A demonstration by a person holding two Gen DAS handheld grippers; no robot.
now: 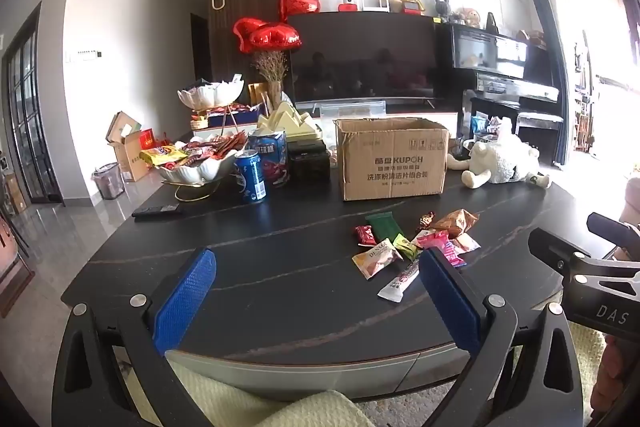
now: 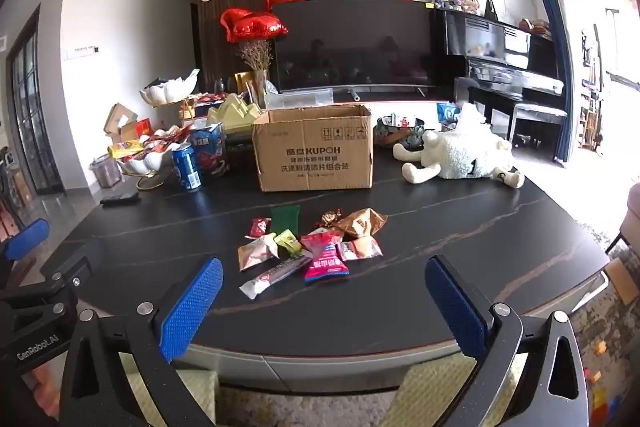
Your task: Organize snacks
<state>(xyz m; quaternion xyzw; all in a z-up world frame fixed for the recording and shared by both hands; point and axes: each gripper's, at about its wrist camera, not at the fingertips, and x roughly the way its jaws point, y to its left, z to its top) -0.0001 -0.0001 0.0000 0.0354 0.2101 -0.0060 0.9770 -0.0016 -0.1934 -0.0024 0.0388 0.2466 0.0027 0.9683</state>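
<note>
A pile of small snack packets [image 1: 416, 247] lies on the dark table [image 1: 280, 267], in front of an open cardboard box [image 1: 394, 159]. In the right wrist view the pile [image 2: 312, 247] includes a pink packet [image 2: 325, 259], a long white bar [image 2: 272, 275], a green packet [image 2: 285, 217] and a brown packet [image 2: 362, 222], with the box [image 2: 316, 149] behind. My left gripper [image 1: 316, 295] is open and empty, near the table's front edge, left of the pile. My right gripper [image 2: 324, 301] is open and empty, just short of the pile.
A blue can [image 1: 250, 177], a white snack bowl [image 1: 200, 163], a remote [image 1: 156, 211] and a blue carton [image 1: 270, 157] stand at the left. A white plush sheep [image 2: 460, 155] lies at the right. A TV [image 2: 352, 47] is behind.
</note>
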